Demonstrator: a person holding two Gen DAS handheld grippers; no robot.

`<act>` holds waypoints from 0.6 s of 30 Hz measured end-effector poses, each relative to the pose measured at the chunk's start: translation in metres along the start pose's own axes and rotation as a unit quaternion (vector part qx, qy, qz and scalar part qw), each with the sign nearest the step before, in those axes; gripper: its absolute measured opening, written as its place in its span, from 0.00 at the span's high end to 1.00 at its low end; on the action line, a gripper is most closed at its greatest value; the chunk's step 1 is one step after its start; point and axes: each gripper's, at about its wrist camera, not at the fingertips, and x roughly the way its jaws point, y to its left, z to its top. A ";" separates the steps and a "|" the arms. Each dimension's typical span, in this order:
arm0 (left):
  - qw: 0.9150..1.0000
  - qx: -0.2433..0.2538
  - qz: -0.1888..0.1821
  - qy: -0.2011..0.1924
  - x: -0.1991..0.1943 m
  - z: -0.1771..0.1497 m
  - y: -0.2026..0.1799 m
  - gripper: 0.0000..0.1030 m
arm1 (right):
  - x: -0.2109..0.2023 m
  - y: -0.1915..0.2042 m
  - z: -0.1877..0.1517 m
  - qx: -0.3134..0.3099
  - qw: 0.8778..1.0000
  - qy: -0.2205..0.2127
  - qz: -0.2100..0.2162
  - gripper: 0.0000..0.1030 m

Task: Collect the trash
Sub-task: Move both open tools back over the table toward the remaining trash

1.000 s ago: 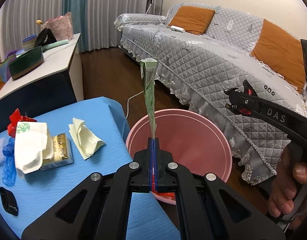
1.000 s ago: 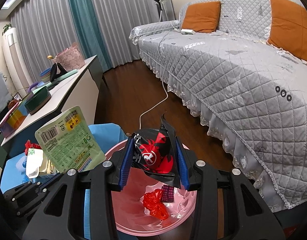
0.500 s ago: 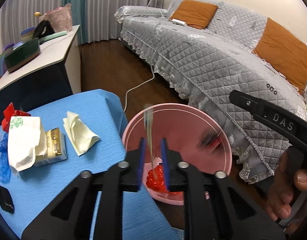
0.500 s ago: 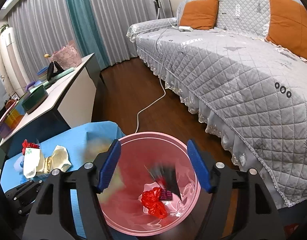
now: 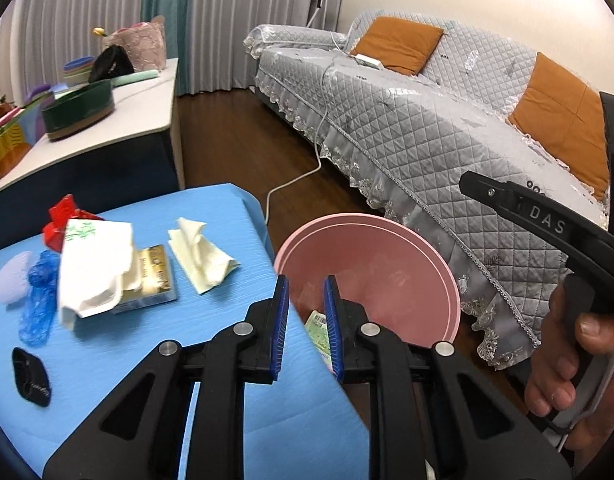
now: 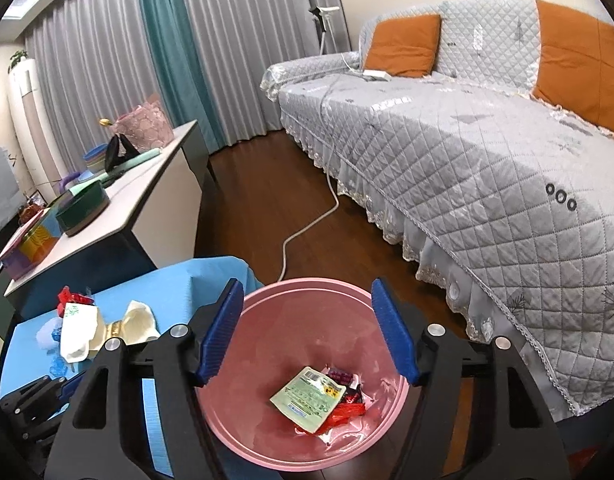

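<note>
Both wrappers are released since a second ago: the green packet (image 6: 307,400) and the black-and-red wrapper (image 6: 353,394) are now seen lying in the pink basin (image 6: 267,304), dropped there as collected trash. The left gripper (image 5: 305,320) is held slightly parted and empty; the right gripper (image 6: 311,336) is spread wide, its jaws closing a little on nothing. Remaining litter on the blue bench (image 5: 107,360), such as the crumpled napkin (image 5: 201,254), is shown clearly only by the left view, the basin's contents only by the right
</note>
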 end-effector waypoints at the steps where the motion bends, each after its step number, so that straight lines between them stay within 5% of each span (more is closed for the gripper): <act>1: 1.000 -0.001 0.001 -0.003 -0.005 -0.001 0.003 0.82 | -0.002 0.003 0.000 -0.003 1.000 -0.003 0.001 0.36; 18: 0.996 -0.053 0.066 -0.041 -0.095 -0.039 0.099 0.82 | -0.028 0.072 -0.013 -0.025 0.997 -0.010 0.073 0.52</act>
